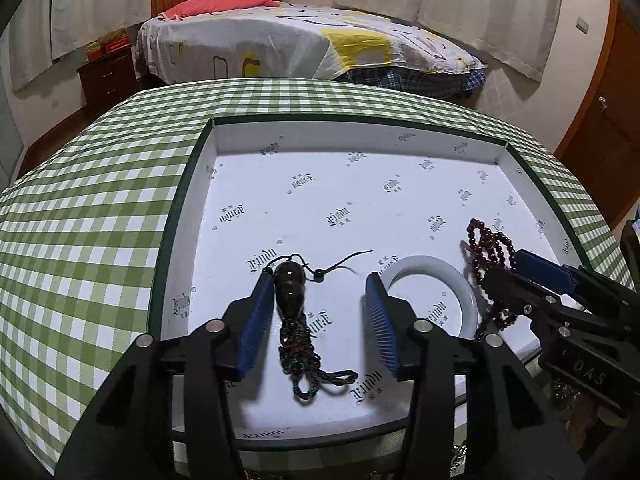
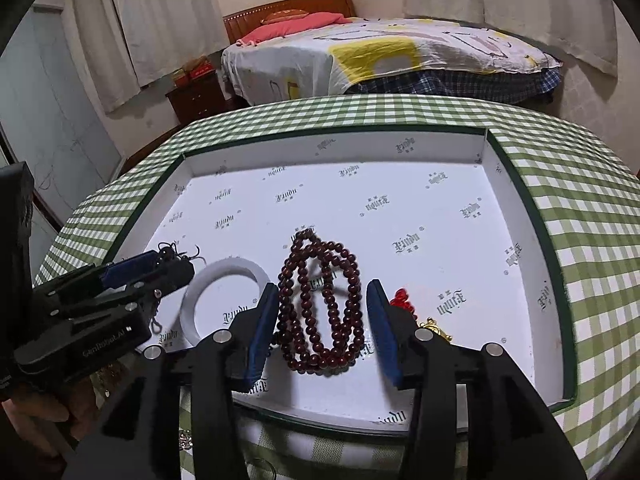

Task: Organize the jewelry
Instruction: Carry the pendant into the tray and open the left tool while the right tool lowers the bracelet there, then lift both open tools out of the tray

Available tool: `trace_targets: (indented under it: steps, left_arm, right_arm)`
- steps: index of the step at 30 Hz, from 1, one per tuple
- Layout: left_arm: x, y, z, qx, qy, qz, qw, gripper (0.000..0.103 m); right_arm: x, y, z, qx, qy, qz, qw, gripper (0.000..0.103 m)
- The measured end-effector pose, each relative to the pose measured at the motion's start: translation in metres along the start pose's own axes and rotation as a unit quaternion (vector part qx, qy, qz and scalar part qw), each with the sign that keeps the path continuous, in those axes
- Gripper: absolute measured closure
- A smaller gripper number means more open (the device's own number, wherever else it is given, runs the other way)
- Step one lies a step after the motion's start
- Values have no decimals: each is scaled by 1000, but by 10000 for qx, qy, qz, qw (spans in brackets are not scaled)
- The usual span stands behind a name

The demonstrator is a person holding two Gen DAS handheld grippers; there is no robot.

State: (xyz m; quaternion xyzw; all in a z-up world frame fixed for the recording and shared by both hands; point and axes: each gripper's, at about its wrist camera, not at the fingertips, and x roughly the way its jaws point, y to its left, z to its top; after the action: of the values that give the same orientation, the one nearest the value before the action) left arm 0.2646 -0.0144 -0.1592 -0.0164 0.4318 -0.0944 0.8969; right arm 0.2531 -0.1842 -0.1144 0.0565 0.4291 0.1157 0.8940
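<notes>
Both grippers reach forward over a shallow white tray (image 1: 240, 148) with dark green rims, each with its jaws spread wide. The left gripper (image 1: 320, 316) is released: a dark gourd pendant (image 1: 290, 288) with a braided cord tail lies on the tray floor between its blue pads, touching the left pad but not clamped. The right gripper (image 2: 322, 330) is also released, its pads straddling a looped string of dark red beads (image 2: 320, 308) that lies flat at the centre of the right wrist view. A white bangle (image 2: 196, 312) rests between the two pieces, just beside the beads; in both views a finger cuts off part of its ring. At the lower right of the right wrist view a small red ornament (image 2: 400, 298) and a gold piece (image 2: 434, 328) peek out behind the right finger, too hidden to identify. Small items below the tray's near edge are blurred. The tray sits on a green-and-white checked tablecloth (image 1: 80, 240). Behind it, in the upper part of both views, are a bed (image 1: 300, 40) with a patterned cover and pink pillows, a wooden nightstand (image 1: 106, 74), and pale curtains (image 1: 480, 0).
</notes>
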Motion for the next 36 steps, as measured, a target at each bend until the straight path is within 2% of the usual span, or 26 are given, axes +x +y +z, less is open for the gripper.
trace_targets:
  steps: [2, 5, 11, 20, 26, 36]
  left_arm:
    - [-1, -2, 1, 24, -35, -24, 10000, 49]
    - [-5, -5, 1, 73, -103, 44, 9999, 37]
    - [-13, 0, 3, -43, -154, -19, 9999, 37]
    - [-41, -6, -2, 45, -348, -39, 9994, 37]
    - [-65, -10, -17, 116, -414, 2, 9991, 37]
    - [-90, -3, -55, -53, -244, 119, 9996, 37]
  right_arm:
    - [-4, 0, 0, 7, -60, -11, 10000, 51]
    - [-7, -2, 1, 7, -93, -18, 10000, 51]
    - [-15, -1, 1, 5, -169, -15, 9999, 51]
    - [-43, 3, -2, -96, -375, -28, 9992, 51]
    - [-62, 7, -16, -137, -392, -13, 9991, 51]
    - [-84, 7, -53, -139, -214, -37, 9997, 51]
